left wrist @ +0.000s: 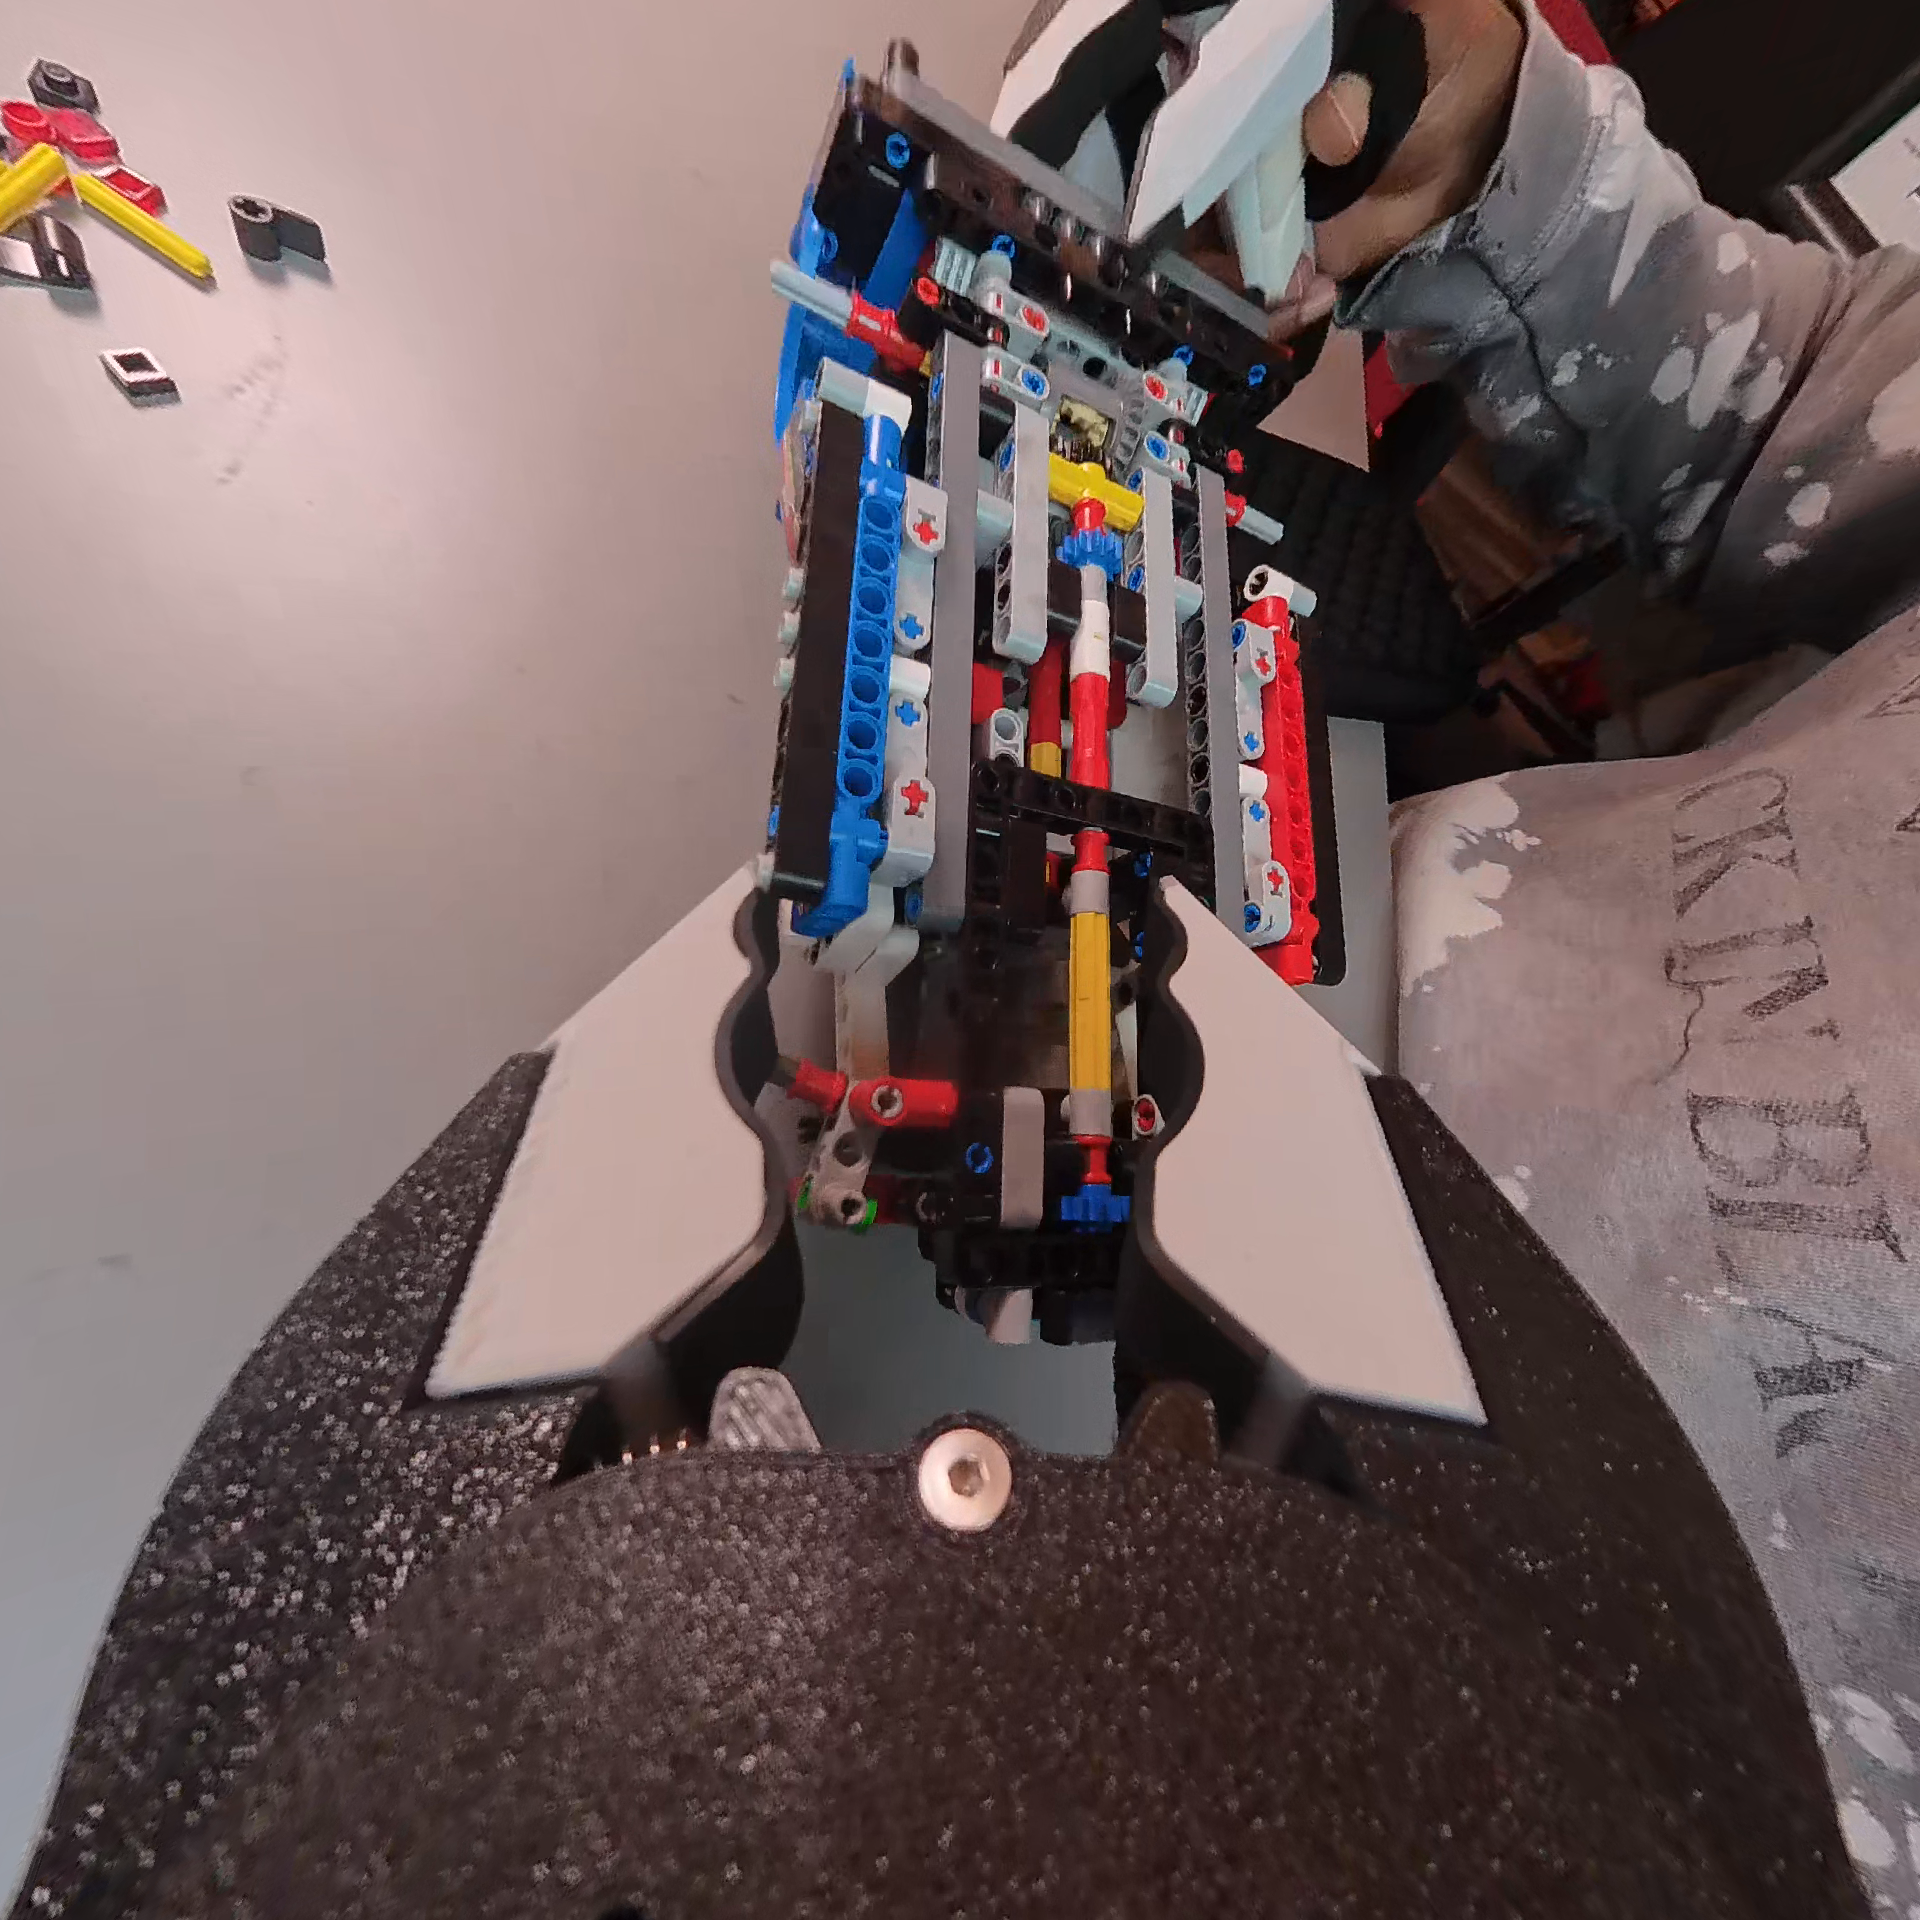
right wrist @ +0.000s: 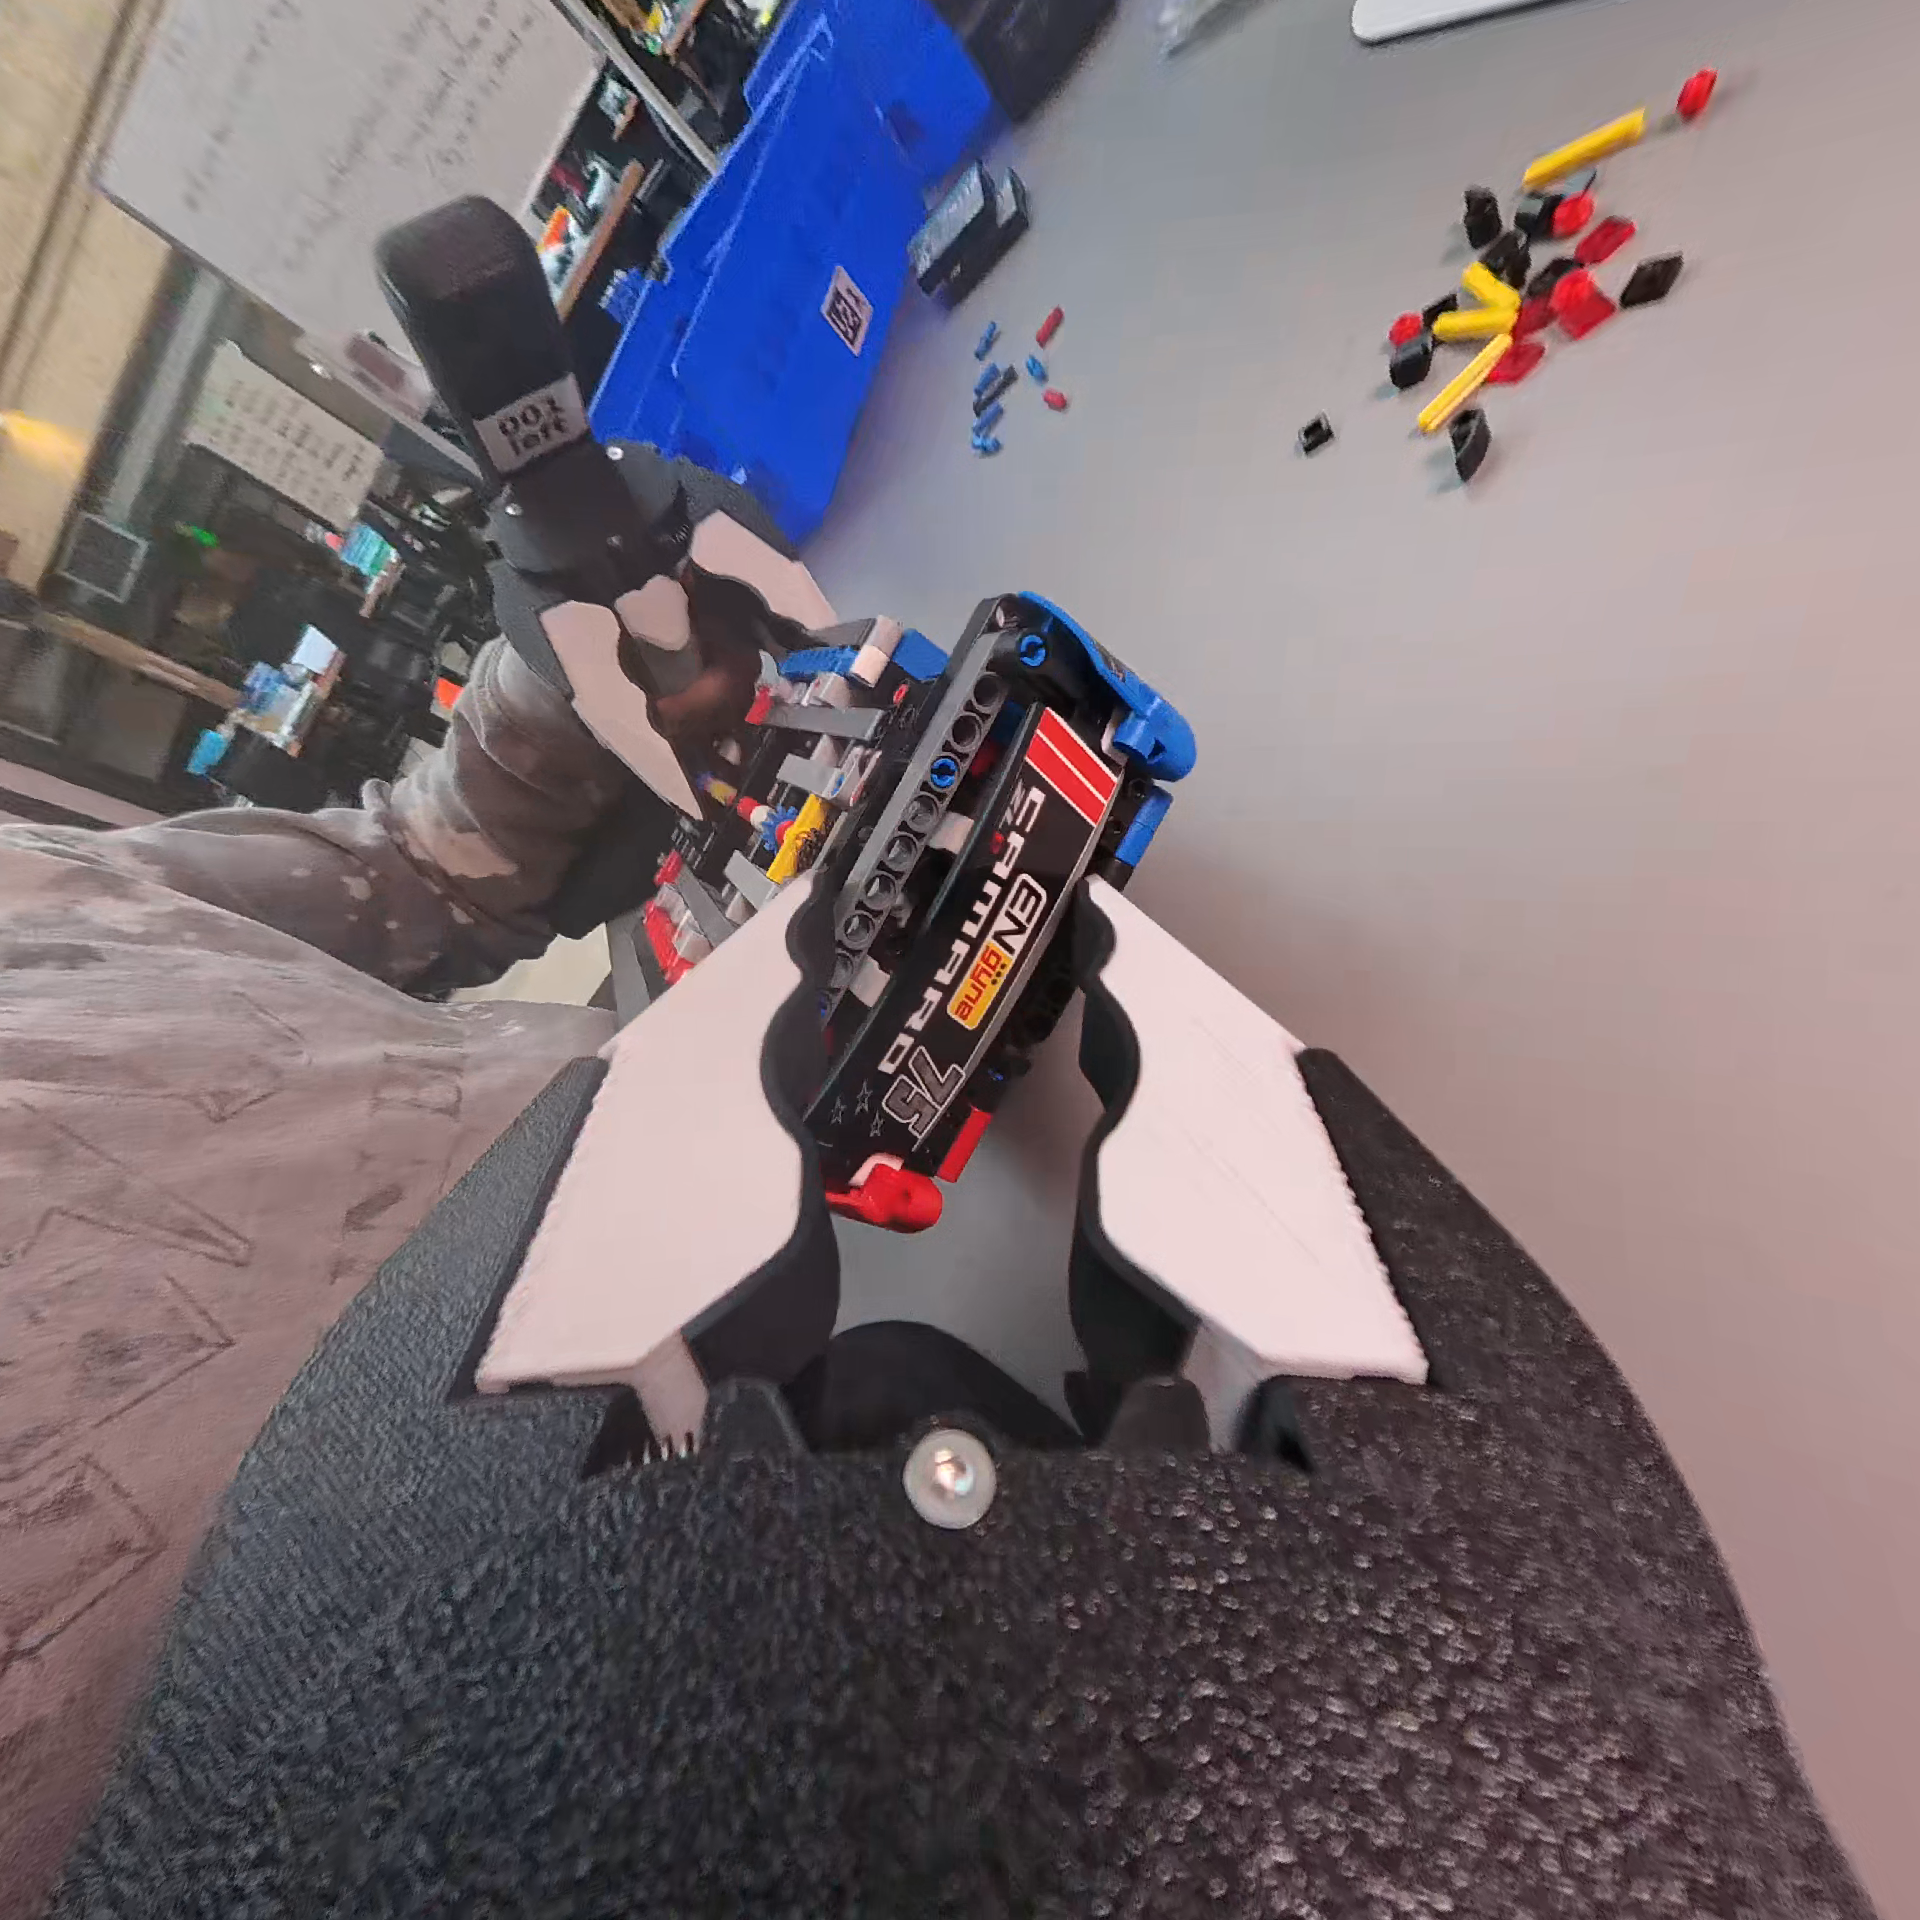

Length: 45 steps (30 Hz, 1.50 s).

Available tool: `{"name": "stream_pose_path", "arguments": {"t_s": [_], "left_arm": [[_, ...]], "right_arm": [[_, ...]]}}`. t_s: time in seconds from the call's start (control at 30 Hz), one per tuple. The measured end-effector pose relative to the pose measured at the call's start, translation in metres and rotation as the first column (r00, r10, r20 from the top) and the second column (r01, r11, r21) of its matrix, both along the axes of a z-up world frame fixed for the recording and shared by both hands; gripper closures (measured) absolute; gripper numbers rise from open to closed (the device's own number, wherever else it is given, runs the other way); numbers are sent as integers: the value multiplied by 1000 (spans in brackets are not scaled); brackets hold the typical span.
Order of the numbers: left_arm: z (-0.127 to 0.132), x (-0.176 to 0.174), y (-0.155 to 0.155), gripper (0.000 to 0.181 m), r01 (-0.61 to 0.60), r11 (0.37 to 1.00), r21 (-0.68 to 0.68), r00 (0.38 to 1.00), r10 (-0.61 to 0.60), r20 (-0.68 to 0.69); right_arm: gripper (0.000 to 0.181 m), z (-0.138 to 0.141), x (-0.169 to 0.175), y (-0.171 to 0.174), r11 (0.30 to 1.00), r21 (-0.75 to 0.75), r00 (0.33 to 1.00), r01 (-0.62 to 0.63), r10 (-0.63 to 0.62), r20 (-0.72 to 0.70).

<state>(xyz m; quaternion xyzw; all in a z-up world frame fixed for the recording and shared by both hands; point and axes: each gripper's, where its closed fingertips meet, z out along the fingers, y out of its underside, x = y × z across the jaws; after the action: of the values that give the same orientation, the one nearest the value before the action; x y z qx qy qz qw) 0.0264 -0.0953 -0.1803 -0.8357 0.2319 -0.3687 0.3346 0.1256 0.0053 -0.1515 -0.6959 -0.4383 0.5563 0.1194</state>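
Observation:
A building-brick car chassis [left wrist: 1039, 644] of black, blue, red, grey and yellow beams is held in the air between both grippers, underside toward the left wrist camera. My left gripper [left wrist: 961, 894] is shut on its near end. My right gripper [right wrist: 951, 894] is shut on the other end, on a black stickered panel [right wrist: 966, 966] with a blue fender above it. The right gripper also shows at the top of the left wrist view [left wrist: 1216, 156], held by a hand. The left gripper shows farther off in the right wrist view [right wrist: 634, 644].
Loose red, yellow and black bricks [right wrist: 1507, 301] lie on the grey table [right wrist: 1558, 831]; they also show in the left wrist view [left wrist: 94, 177]. Small blue and red pins [right wrist: 1013, 379] lie near a blue bin [right wrist: 790, 270]. A person's grey mottled sleeve [left wrist: 1662, 395] and lap are close by. About 15 centimeters separates my left fingertips from my right.

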Motion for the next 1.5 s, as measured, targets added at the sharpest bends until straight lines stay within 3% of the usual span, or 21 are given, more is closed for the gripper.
{"name": "stream_pose_path", "arguments": {"t_s": [0.17,0.3,0.4,0.47,0.6,0.8,1.03,1.37,1.5], "left_arm": [[19,3,2,90,29,999,-16,987,-26,158],[37,6,16,82,49,999,6,976,-49,214],[51,28,5,71,188,982,6,953,-184,241],[60,40,-6,86,265,963,53,940,-270,207],[72,41,-2,90,214,953,216,975,-221,8],[86,25,21,94,131,883,451,977,-38,-209],[91,19,28,95,25,854,519,991,47,-126],[92,8,28,94,-45,852,522,993,94,-68],[93,1,28,94,-105,847,522,990,140,-28]], "right_arm": [[136,35,-17,-8,948,297,981,-112,153,-119],[138,69,-30,-33,787,580,917,-211,365,-161],[138,89,-40,-51,661,707,866,-251,480,-141],[138,101,-44,-59,588,768,840,-252,528,-129],[138,124,-42,-71,493,846,808,-205,573,-138],[142,137,-47,-70,389,917,854,-91,504,-129],[143,133,-49,-59,151,985,927,85,350,-134],[144,136,-59,-54,-50,988,973,149,188,-137],[147,138,-69,-53,-61,979,977,193,106,-186]]}}
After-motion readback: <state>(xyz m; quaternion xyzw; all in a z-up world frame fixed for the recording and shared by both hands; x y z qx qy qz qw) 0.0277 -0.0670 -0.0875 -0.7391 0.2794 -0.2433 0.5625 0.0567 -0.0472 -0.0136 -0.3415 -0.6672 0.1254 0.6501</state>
